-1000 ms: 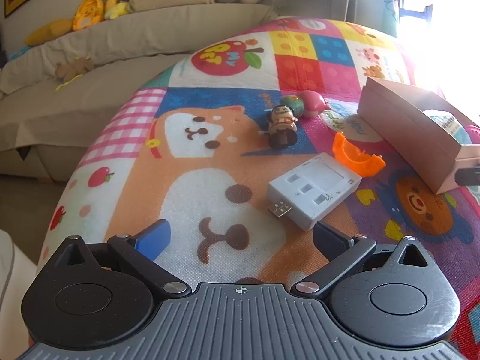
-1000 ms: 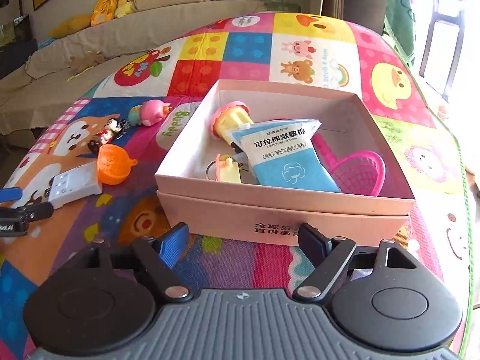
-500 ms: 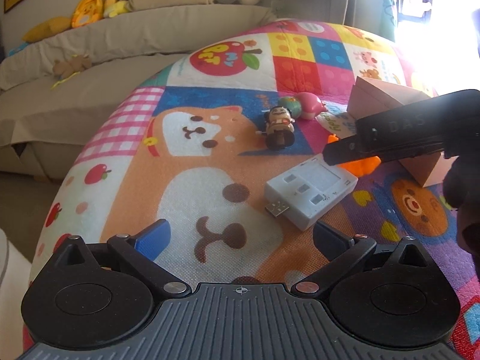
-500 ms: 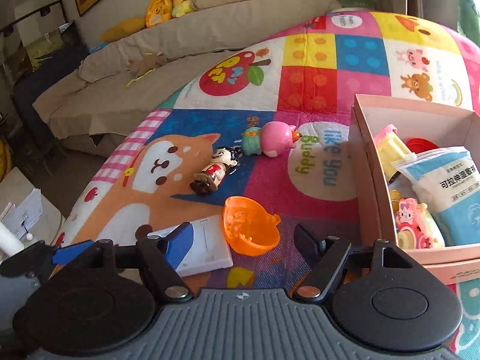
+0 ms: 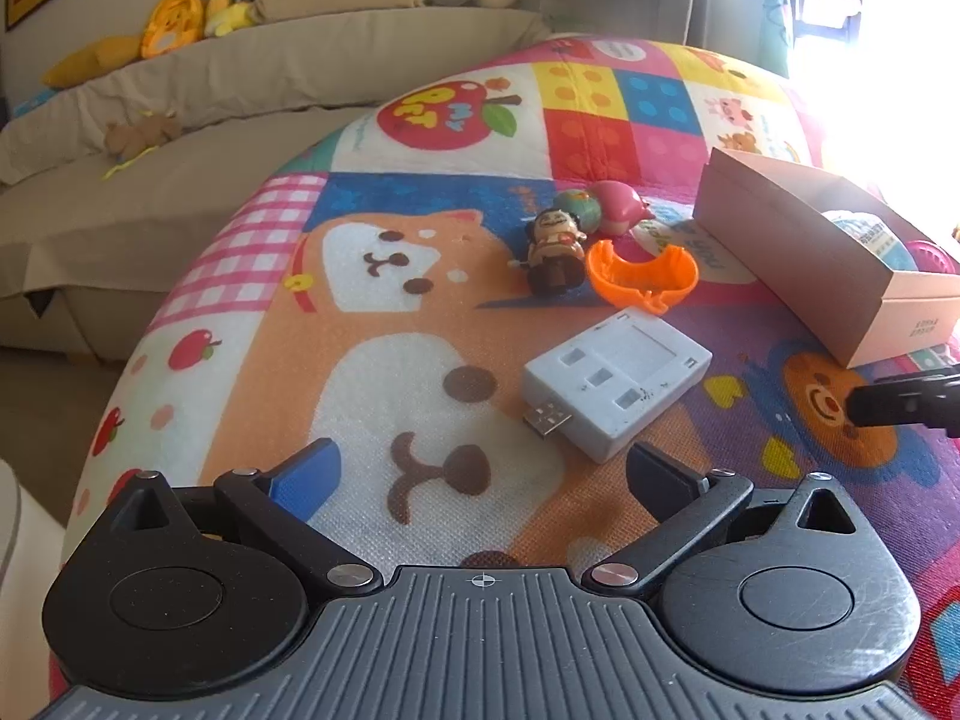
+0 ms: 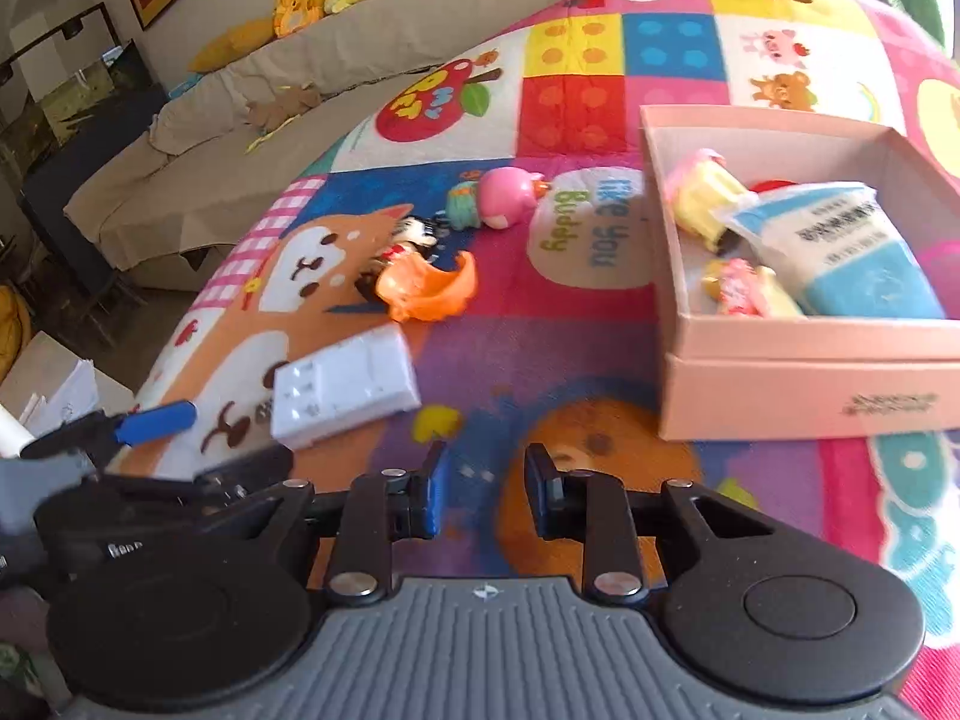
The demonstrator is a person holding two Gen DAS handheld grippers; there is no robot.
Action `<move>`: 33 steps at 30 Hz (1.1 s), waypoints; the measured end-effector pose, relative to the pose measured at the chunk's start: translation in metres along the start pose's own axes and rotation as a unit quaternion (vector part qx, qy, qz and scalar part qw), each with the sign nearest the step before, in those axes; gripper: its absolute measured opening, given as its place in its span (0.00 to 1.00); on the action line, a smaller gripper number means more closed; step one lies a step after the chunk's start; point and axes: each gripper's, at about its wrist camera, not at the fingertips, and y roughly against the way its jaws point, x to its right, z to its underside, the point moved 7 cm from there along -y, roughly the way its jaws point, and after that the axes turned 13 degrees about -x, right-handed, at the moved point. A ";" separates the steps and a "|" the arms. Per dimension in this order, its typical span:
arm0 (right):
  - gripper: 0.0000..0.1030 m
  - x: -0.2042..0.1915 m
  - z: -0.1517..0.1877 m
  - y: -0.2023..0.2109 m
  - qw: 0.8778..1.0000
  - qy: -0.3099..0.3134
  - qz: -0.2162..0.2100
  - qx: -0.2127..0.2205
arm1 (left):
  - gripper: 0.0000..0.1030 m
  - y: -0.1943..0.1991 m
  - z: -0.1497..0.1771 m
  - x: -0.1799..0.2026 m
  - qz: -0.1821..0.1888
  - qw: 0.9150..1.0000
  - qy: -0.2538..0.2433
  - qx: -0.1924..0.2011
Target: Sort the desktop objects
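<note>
We work over a table (image 5: 252, 360) covered in a bright cartoon cloth, with a sofa (image 5: 240, 138) behind it. The pink box (image 6: 798, 378) sits at the right and already holds a blue-and-white packet (image 6: 852, 252), a yellow-and-pink toy (image 6: 702, 198) and another small toy (image 6: 744, 294), so part of the sorting looks done. Four things are left on the cloth, well apart from the box: the white charger (image 5: 618, 378) with its plug toward us, the orange half-shell (image 5: 645, 276) beyond it, the little figure (image 5: 555, 255) just beside the shell, and the pink round toy (image 5: 612, 207) farthest back. Our left tool (image 5: 480, 474) stands wide open and empty, just short of the charger. Our right tool (image 6: 480, 492) has its jaws nearly closed with a small gap, holding nothing, above the bare cloth near the box.
</note>
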 end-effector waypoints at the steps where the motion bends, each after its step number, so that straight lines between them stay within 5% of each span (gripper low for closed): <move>1: 0.34 0.011 0.005 0.007 1.000 -0.005 0.020 0.010 | 1.00 0.000 0.000 0.001 -0.003 1.000 -0.003 -0.001; 5: 0.83 0.064 0.013 0.042 0.993 -0.062 0.076 0.073 | 1.00 -0.002 0.000 0.003 -0.009 1.000 -0.009 -0.006; 7: 0.95 0.090 0.009 0.054 0.985 -0.094 0.101 0.105 | 1.00 -0.002 0.000 0.004 -0.012 1.000 -0.012 -0.007; 13: 1.00 0.165 -0.017 0.076 0.954 -0.223 0.057 0.194 | 1.00 0.003 0.001 0.010 -0.008 1.000 -0.029 0.010; 16: 1.00 0.201 -0.031 0.060 0.941 -0.274 0.062 0.189 | 1.00 0.010 0.002 0.017 0.000 0.998 -0.052 0.030; 21: 1.00 0.206 -0.039 0.036 0.935 -0.314 -0.014 0.163 | 1.00 0.015 0.003 0.025 0.001 0.996 -0.072 0.046; 23: 1.00 0.196 -0.040 0.035 0.939 -0.303 -0.003 0.160 | 1.00 0.012 0.002 0.024 0.005 0.997 -0.067 0.036; 27: 1.00 0.166 -0.039 0.034 0.954 -0.260 -0.050 0.139 | 1.00 0.011 0.002 0.021 0.009 0.998 -0.059 0.033; 29: 1.00 0.147 -0.041 0.050 0.957 -0.234 -0.008 0.172 | 1.00 0.012 0.003 0.020 0.009 0.998 -0.057 0.039; 33: 1.00 0.068 -0.053 0.084 0.970 -0.079 0.054 0.223 | 1.00 0.011 0.002 0.018 0.007 0.998 -0.050 0.034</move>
